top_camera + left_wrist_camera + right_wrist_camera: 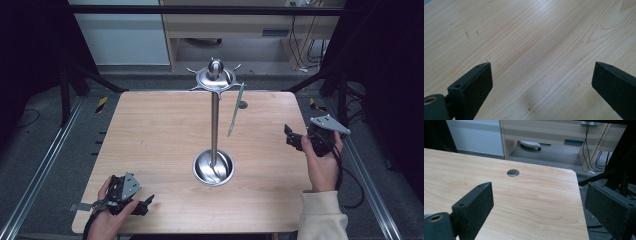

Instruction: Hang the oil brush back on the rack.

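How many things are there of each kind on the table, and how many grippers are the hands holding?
Metal stand with hooks: 1
Flat metal utensil hanging from the stand: 1
Black grippers, left gripper and right gripper: 2
Total: 4

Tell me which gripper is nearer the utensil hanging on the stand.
Right. The right gripper sits just right of the hanging utensil, jaws open; the left gripper rests far down at the near-left corner.

Overhead view; gripper views near table (150, 130)
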{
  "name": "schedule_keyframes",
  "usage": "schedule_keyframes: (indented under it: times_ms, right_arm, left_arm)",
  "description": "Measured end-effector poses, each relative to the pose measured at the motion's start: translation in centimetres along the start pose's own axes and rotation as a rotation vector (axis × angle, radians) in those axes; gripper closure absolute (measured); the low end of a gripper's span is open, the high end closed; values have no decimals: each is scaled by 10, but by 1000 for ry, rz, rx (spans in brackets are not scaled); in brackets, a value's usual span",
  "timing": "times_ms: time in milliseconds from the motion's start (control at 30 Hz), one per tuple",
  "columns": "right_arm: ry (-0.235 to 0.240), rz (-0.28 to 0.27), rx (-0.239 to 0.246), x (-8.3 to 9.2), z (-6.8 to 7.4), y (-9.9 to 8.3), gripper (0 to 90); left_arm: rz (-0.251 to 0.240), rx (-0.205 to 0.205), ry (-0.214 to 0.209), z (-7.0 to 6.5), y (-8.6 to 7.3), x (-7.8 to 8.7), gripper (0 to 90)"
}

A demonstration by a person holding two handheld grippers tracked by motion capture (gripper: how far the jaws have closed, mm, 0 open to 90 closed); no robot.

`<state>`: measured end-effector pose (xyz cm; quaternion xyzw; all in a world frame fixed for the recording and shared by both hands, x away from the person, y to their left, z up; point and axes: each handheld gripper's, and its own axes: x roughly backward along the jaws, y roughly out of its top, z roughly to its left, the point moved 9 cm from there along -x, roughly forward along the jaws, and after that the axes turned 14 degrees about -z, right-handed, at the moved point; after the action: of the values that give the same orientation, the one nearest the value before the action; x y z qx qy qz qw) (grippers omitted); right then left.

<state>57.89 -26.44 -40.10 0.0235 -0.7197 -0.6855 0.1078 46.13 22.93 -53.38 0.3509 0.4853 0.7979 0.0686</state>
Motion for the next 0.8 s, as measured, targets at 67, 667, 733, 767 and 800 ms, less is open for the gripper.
schedule_keyframes:
  times_ms: [67, 667, 733, 767, 800]
  right_arm:
    - [3, 7, -5, -1, 0, -3, 90]
    - [52, 112, -25, -15, 10, -44, 95]
    - [63, 135, -17, -17, 13, -51, 95]
    - [68, 145, -13, -18, 14, -54, 95]
    - [74, 156, -8, -19, 16, -57, 95]
  left_arm:
    - [-1, 0, 0, 0, 0, 0, 27]
    - [4, -3, -7, -1, -1, -1, 28]
    - [4, -3, -9, -1, -1, -1, 27]
    - [4, -4, -9, -1, -1, -1, 27]
    - [4, -4, -10, -2, -1, -1, 28]
